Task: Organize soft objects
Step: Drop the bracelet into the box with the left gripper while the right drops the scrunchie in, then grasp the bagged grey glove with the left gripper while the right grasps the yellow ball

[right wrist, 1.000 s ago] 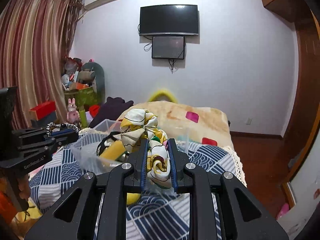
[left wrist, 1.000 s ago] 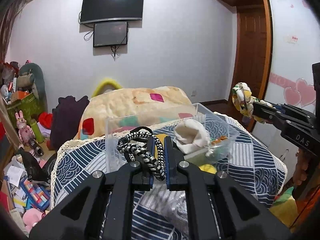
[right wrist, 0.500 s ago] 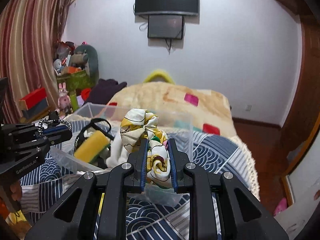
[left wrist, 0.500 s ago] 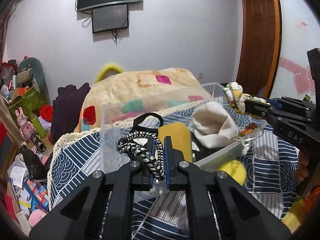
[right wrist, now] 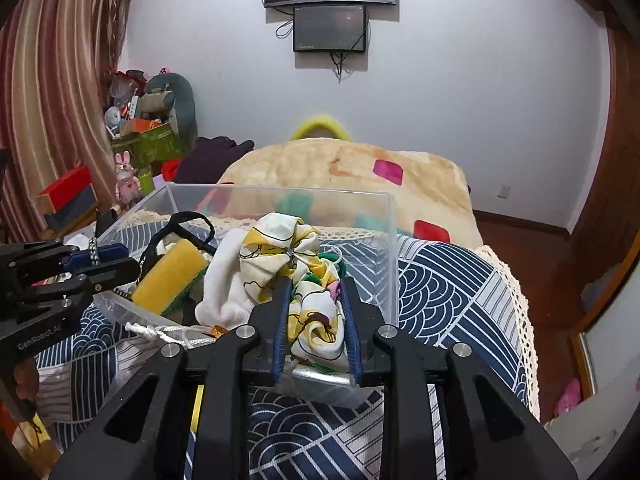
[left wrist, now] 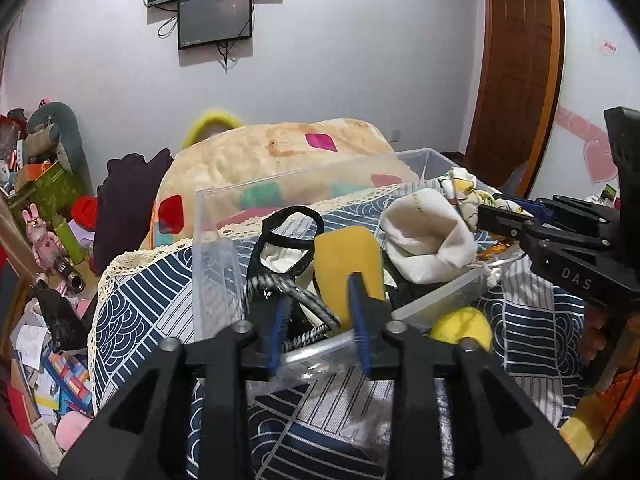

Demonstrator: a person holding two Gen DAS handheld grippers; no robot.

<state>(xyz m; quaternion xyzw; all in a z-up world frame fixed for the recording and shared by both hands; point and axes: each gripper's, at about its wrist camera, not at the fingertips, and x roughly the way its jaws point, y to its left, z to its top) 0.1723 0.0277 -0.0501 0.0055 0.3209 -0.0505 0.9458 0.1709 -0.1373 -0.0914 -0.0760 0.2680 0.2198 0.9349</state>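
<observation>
A clear plastic bin stands on the blue patterned bedspread. It holds a yellow sponge, a white cloth pouch and a black strap. My left gripper is open over the bin's near edge, and the black-and-white braided cord lies loose between its fingers. My right gripper has its jaws spread a little, with the floral fabric scrunchie still between them, over the bin's right side.
A yellow ball lies on the bed beside the bin. A beige blanket roll sits behind it. Toys and boxes clutter the floor at left. A wooden door is at right.
Both grippers have come down over the bin. The left jaws have opened and let the braided cord go. The right jaws have widened around the scrunchie.
</observation>
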